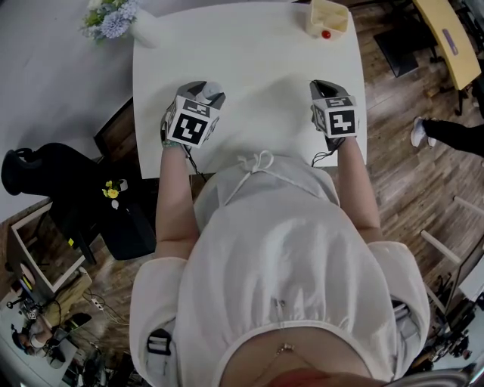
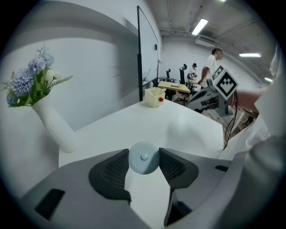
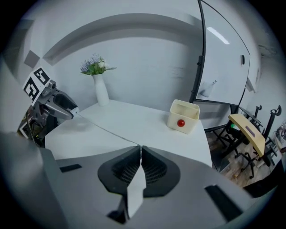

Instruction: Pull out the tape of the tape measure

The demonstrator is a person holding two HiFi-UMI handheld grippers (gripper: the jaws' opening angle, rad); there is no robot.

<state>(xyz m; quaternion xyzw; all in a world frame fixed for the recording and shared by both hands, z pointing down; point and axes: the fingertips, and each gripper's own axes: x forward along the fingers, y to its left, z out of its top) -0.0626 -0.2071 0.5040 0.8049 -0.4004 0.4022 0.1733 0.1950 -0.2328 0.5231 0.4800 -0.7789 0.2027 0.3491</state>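
A round pale-blue tape measure case (image 2: 143, 157) sits between the pads of my left gripper (image 2: 144, 163), which is shut on it. In the head view that gripper (image 1: 203, 92) is at the near left of the white table (image 1: 257, 53). My right gripper (image 3: 140, 149) is shut on the end of the white tape (image 3: 107, 132). The tape runs as a thin line across the table back to the left gripper (image 3: 67, 107). A short white piece of the tape hangs below the shut jaws. In the head view the right gripper (image 1: 324, 91) is at the table's near right.
A white vase with blue flowers (image 1: 144, 30) stands at the table's far left corner. At the far right is a cream box with a red ball (image 1: 327, 19). A black chair (image 1: 76, 196) stands left of the table. People stand in the far background (image 2: 213, 62).
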